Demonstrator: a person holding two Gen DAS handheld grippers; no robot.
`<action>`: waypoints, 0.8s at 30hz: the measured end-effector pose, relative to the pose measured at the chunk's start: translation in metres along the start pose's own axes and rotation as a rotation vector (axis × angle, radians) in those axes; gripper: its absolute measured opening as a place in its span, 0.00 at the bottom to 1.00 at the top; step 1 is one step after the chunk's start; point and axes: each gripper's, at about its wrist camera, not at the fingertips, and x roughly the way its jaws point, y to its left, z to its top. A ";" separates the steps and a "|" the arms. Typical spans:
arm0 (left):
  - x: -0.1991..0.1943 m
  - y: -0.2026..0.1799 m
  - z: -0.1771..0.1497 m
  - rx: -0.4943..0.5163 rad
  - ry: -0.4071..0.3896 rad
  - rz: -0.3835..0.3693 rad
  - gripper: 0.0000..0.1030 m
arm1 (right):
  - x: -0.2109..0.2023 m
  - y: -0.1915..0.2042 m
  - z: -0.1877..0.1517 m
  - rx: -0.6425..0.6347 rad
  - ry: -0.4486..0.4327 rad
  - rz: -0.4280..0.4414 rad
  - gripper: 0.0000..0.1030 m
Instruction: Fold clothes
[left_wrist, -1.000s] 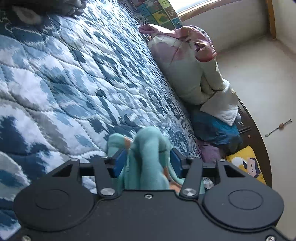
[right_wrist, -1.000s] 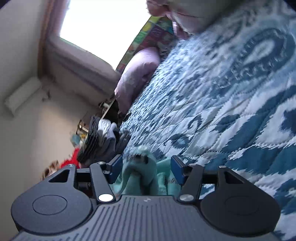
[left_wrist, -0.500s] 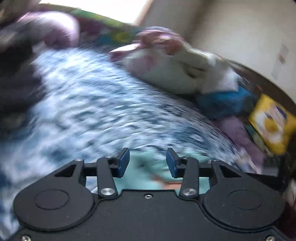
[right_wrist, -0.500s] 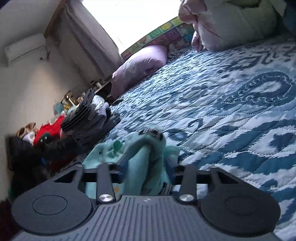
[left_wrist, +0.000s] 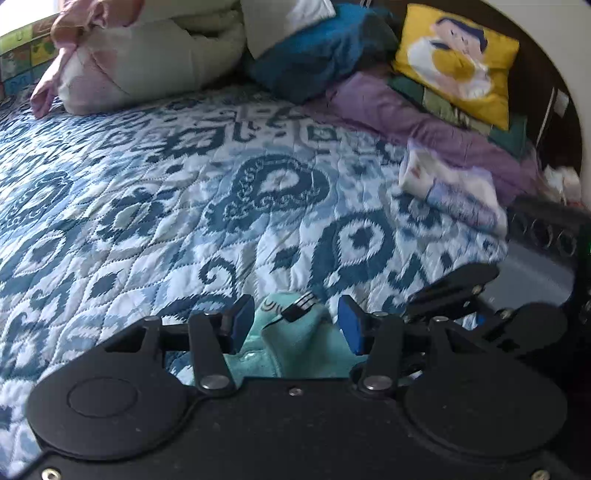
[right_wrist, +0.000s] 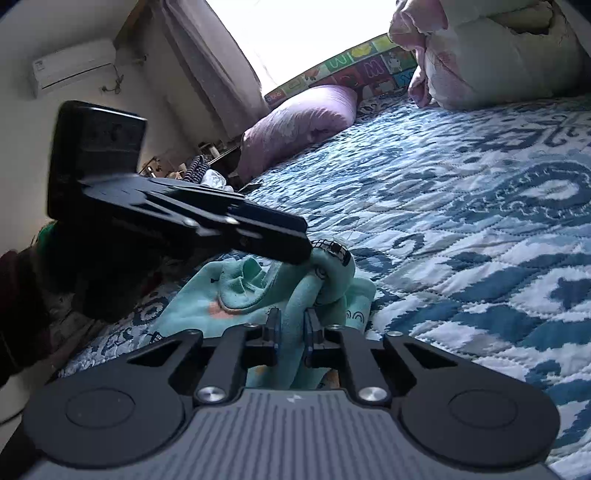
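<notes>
My right claw (right_wrist: 290, 334) is pinched narrow on a fold of the teal garment (right_wrist: 258, 295), the cloth squeezed between its two pads. My left claw (left_wrist: 295, 321) stands wide, its blue pads on either side of a raised bunch of the same teal garment (left_wrist: 291, 339) without pressing it. From the right wrist view, the left claw (right_wrist: 306, 254) comes in from the left, its tip right against the bunched top of the cloth. The garment lies crumpled near the edge of the bed, on the blue and white quilt (left_wrist: 184, 206), with part of it spread flat toward the bed's edge. Farther out on the quilt a small folded white piece (left_wrist: 450, 192) lies near a purple blanket (left_wrist: 424, 122). Beyond are a yellow cushion (left_wrist: 458, 62), a blue pillow (left_wrist: 314, 55) and a pale bundled duvet (left_wrist: 155, 62). The right wrist view also shows a lilac pillow (right_wrist: 299, 118) by the window.
</notes>
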 end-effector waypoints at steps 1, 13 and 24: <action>0.002 0.001 0.001 -0.014 0.001 -0.010 0.27 | 0.000 0.001 0.000 -0.007 -0.001 0.002 0.11; 0.014 0.054 -0.017 -0.462 -0.009 -0.036 0.28 | -0.001 0.007 -0.002 -0.088 0.008 -0.021 0.09; 0.014 -0.005 0.032 -0.093 0.070 0.104 0.46 | -0.004 0.017 -0.003 -0.138 -0.019 -0.043 0.09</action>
